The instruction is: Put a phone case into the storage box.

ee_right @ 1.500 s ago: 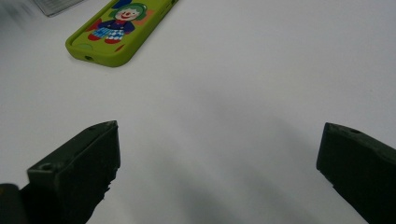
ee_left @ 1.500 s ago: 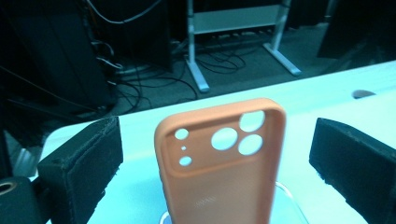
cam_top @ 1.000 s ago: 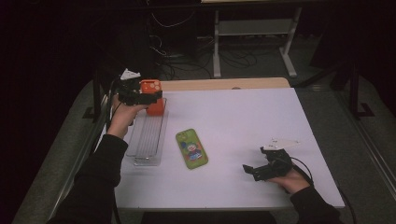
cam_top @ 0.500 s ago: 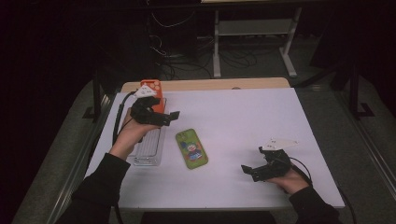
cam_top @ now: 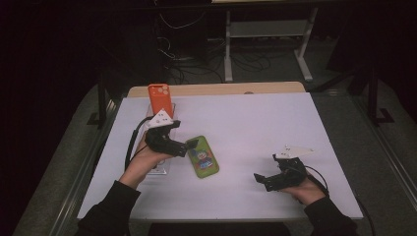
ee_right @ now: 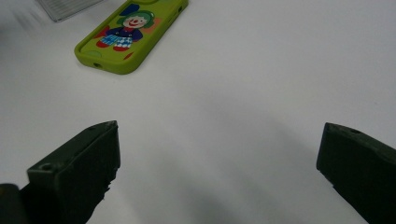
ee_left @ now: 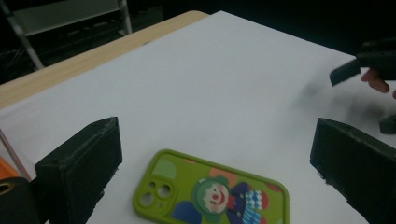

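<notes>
A green phone case (cam_top: 204, 156) with a clown picture lies flat on the white table (cam_top: 255, 123). My left gripper (cam_top: 187, 146) hovers open just left of it, and in the left gripper view the green phone case (ee_left: 212, 196) lies low between the wide-apart jaws of the left gripper (ee_left: 215, 144). An orange phone case (cam_top: 160, 99) stands upright at the far end of a clear rack (cam_top: 161, 169). My right gripper (cam_top: 263, 181) rests open near the front right, with nothing held. In the right gripper view the right gripper (ee_right: 219, 144) faces bare table, with the green phone case (ee_right: 130, 35) farther off.
A wooden strip (cam_top: 221, 89) runs along the table's far edge. Dark floor with cables and a metal stand (cam_top: 265, 34) lies beyond. A corner of the clear rack (ee_right: 65, 7) shows past the green case. The right gripper (ee_left: 345, 72) appears far off in the left gripper view.
My left gripper let go of the orange case at the rack's far end and moved toward me and right, over to the green case. The right gripper stayed put.
</notes>
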Demonstrator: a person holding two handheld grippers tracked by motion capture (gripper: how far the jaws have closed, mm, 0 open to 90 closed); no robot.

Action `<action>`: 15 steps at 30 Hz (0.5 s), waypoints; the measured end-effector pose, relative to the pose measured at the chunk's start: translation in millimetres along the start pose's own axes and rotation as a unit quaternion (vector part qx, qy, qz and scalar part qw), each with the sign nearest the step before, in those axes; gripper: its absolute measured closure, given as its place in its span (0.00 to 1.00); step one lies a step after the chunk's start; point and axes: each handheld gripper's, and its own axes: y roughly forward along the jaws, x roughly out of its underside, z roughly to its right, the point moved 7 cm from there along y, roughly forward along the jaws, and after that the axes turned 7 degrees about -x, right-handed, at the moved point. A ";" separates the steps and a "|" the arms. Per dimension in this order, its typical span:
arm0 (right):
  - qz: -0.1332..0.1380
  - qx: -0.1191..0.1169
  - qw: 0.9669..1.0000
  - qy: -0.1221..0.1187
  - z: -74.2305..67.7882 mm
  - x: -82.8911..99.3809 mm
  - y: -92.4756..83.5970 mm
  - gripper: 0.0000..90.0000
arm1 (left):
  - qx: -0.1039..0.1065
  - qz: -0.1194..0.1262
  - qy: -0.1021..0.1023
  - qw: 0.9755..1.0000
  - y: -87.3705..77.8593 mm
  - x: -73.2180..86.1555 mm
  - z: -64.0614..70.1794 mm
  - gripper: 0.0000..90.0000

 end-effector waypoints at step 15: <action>-0.007 0.003 1.000 0.010 -3.8 -5.4 9.4 0.00 | 0.013 -0.044 0.016 0.999 1.9 29.5 18.1 0.28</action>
